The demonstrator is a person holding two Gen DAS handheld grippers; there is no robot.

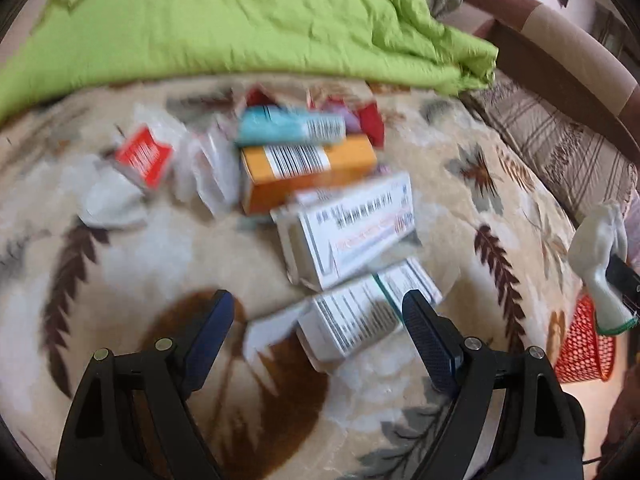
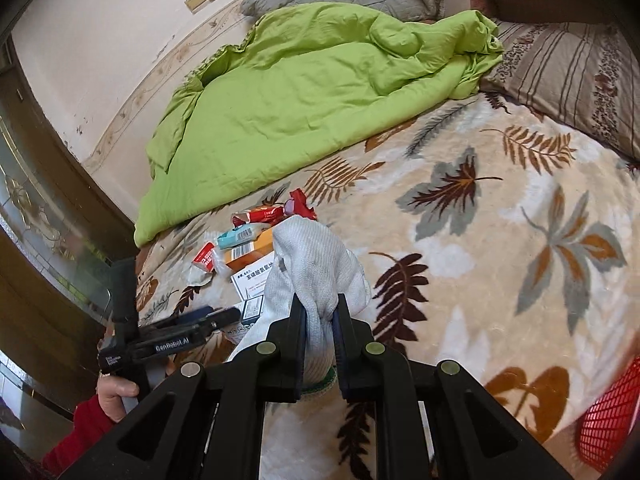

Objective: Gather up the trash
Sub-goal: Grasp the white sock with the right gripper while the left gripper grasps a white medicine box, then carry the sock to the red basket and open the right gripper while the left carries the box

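Right wrist view showed our right gripper [image 2: 319, 320] pinching a white glove [image 2: 316, 264] at lower centre; only the left wrist view showed our left gripper [image 1: 318, 312] spread wide, empty, over boxes [image 1: 348, 232] mid-frame.

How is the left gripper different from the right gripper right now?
The left gripper has its jaws spread wide and holds nothing, while the right gripper is clamped on a white knitted glove. The left gripper hovers just over the nearest white cardboard box with barcode in the pile; the right gripper is off to the side, near the red mesh basket. Both are black, two-fingered and above the leaf-patterned blanket.
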